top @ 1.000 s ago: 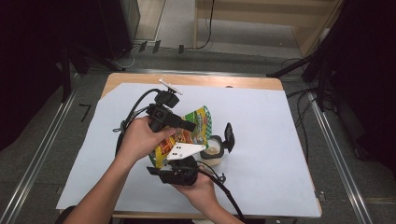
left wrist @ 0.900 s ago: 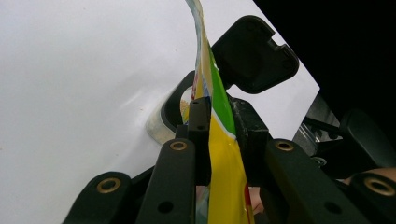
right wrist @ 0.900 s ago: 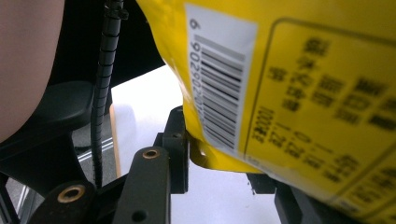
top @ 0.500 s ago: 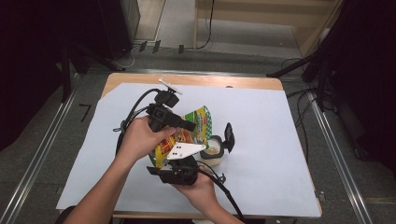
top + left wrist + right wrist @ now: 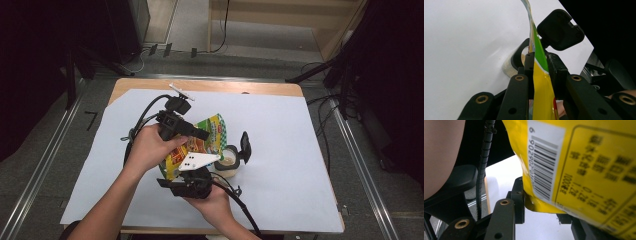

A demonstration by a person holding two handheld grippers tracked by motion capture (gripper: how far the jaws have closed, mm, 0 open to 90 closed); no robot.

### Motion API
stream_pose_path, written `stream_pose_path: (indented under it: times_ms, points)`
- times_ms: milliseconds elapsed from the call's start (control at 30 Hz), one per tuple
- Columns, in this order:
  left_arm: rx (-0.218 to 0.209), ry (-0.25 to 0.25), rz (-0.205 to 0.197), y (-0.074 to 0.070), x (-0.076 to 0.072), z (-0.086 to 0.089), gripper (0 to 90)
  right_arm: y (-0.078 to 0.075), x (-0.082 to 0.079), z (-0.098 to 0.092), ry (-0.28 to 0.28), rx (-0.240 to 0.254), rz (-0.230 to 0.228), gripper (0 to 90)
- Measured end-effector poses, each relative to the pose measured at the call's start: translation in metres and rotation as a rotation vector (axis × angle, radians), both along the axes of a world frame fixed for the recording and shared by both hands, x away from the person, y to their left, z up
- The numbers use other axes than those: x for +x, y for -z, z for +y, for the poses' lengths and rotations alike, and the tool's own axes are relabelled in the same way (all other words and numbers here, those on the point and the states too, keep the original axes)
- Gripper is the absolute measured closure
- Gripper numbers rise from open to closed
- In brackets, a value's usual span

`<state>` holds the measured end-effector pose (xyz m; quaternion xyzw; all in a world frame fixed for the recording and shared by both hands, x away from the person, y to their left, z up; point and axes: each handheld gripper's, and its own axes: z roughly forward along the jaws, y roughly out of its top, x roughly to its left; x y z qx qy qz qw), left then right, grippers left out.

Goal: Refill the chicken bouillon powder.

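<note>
Left hand-held gripper (image 5: 202, 134), hand angled in from lower left, jaws clamped on pouch (image 5: 200, 142) upper edge. Pouch tilted over open jar (image 5: 229, 161) on desk (image 5: 300, 150). Right hand-held gripper (image 5: 192, 172), from below, pinches pouch bottom.

My black grippers hold a yellow-and-green pouch (image 5: 200, 142) with a black-and-white barcode; the jar (image 5: 229, 161) looks pale cream, its lid (image 5: 245, 146) black, on white paper (image 5: 300, 150)
</note>
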<state>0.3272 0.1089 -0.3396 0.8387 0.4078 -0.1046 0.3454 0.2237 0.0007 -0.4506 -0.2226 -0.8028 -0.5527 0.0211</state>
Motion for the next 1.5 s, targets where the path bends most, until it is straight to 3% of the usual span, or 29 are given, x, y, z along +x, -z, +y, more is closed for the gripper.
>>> stream_pose_path:
  times_ms: [1500]
  points:
    - [-0.002,0.003,-0.006,0.0006,-0.0001,-0.0007,78.3,-0.0004,-0.0002,-0.0003,0.004,0.001,0.006,66.5]
